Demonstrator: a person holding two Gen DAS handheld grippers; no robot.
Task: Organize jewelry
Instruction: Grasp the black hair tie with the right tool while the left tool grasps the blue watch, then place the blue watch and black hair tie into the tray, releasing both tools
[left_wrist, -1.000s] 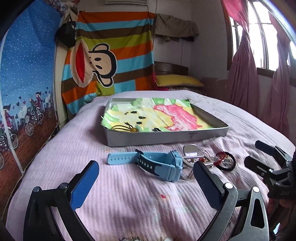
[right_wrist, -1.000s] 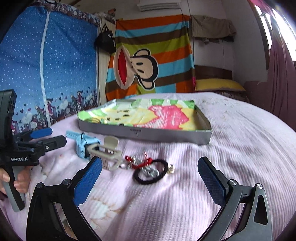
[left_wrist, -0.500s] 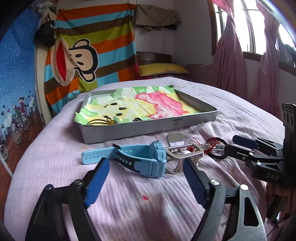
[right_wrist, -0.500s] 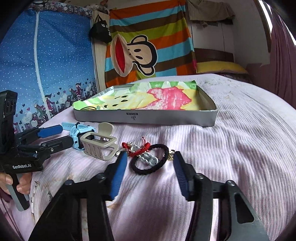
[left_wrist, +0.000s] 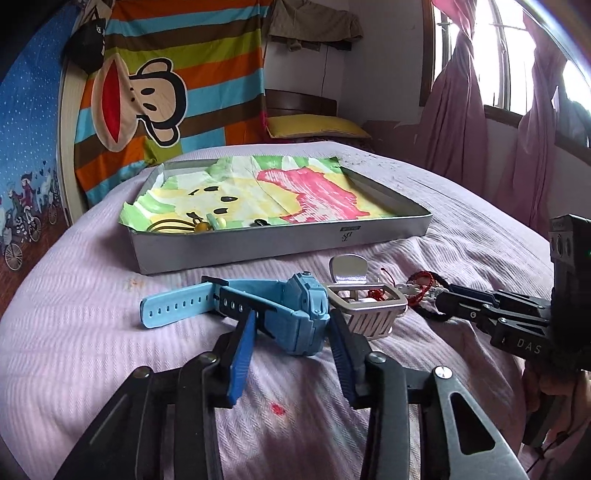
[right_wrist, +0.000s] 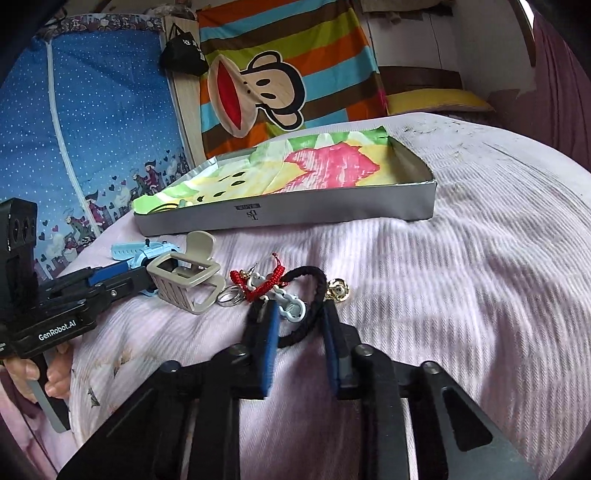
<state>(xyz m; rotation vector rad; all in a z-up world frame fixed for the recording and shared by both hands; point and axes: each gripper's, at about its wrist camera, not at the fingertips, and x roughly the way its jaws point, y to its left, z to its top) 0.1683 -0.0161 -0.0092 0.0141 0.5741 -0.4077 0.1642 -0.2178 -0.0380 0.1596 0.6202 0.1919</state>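
A blue watch (left_wrist: 306, 321) lies on the pink bedspread, and my left gripper (left_wrist: 291, 317) has its blue pads pressed against the watch body from both sides. My right gripper (right_wrist: 300, 310) is narrowed onto a black cord loop (right_wrist: 306, 277) and a small white clip (right_wrist: 291, 306) tangled with a red braided bracelet (right_wrist: 258, 284). A beige hair claw (left_wrist: 365, 306) sits between the watch and that tangle. Behind them stands the grey tray (left_wrist: 280, 240), lined with a colourful cloth, with a yellow cord piece (left_wrist: 173, 225) in its near left corner.
A gold trinket (right_wrist: 338, 290) and metal rings (right_wrist: 229, 297) lie beside the tangle. The bed runs back to a yellow pillow (left_wrist: 314, 125). Pink curtains (left_wrist: 454, 122) hang on the right and a blue patterned wall (right_wrist: 92, 129) stands on the left. Open bedspread (right_wrist: 461, 295) spreads right of the items.
Both grippers have moved forward and down onto the bed and narrowed from wide open, the left around the watch and the right around the black cord loop.
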